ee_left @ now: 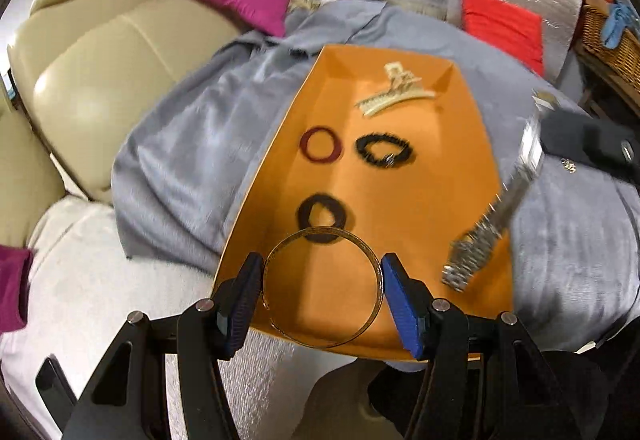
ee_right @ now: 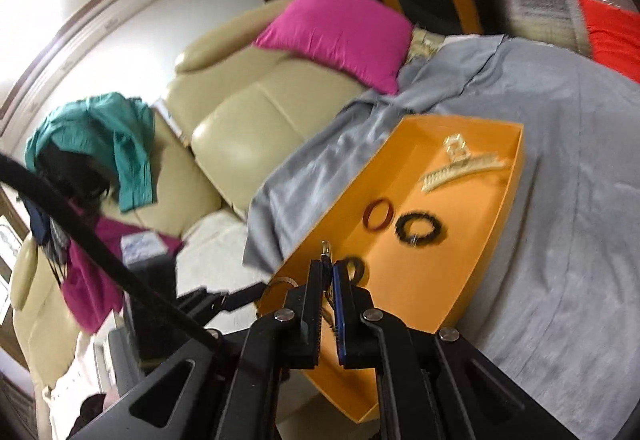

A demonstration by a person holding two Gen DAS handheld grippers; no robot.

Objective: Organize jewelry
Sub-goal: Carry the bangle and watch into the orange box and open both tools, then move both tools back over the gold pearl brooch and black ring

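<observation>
A: What is held by the left gripper (ee_left: 322,282)?
B: A thin gold bangle (ee_left: 322,287) — pinched between both pads, over the near end of the orange tray (ee_left: 276,176).
A: And the right gripper (ee_right: 329,272)?
B: Clamped narrow on a silver watch (ee_left: 496,208) — hung above the tray.

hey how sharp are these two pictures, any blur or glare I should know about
Left wrist view: the watch hanging from the right gripper is smeared by motion, the bangle stays fairly crisp; right wrist view: edges bend with fisheye, the wall at upper left is blown out, and the tray is slightly soft.
</observation>
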